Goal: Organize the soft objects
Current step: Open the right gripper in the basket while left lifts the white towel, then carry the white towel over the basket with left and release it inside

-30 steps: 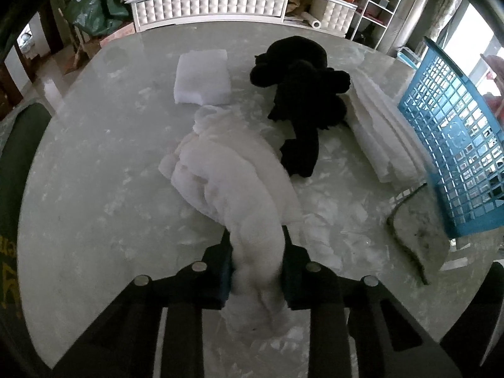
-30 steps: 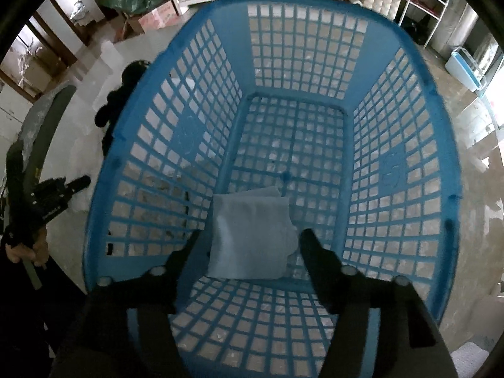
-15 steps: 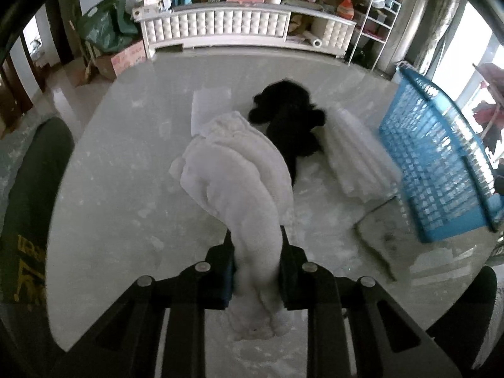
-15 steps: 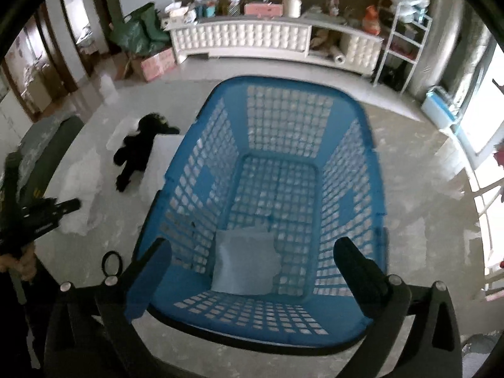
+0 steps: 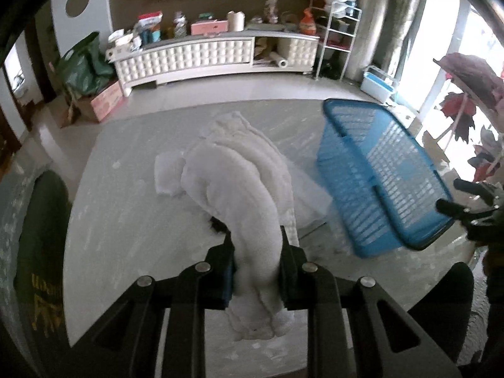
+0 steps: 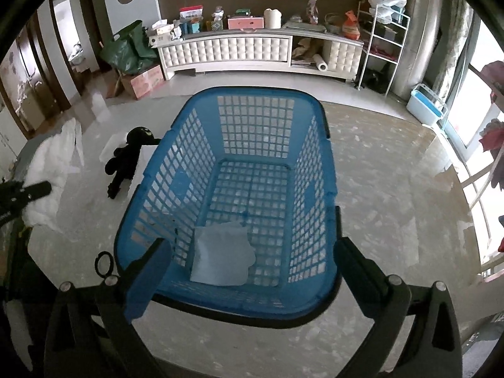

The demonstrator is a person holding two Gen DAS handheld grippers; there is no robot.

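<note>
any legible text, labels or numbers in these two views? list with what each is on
None can be read.
Yellow lettering on the dark green chair back: cut off and distorted, illegible.
Print on the pink cardboard box on the floor: too small.
Packages on the white sideboard: labels too blurred.

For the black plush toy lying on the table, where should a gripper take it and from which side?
Grip the black plush toy across its narrow middle, coming from above on the side away from the blue basket. It lies flat and stretched out, with the basket close beside it.

Daylight is being admitted by windows at right; a white sideboard is being backed by a brown wall.
</note>
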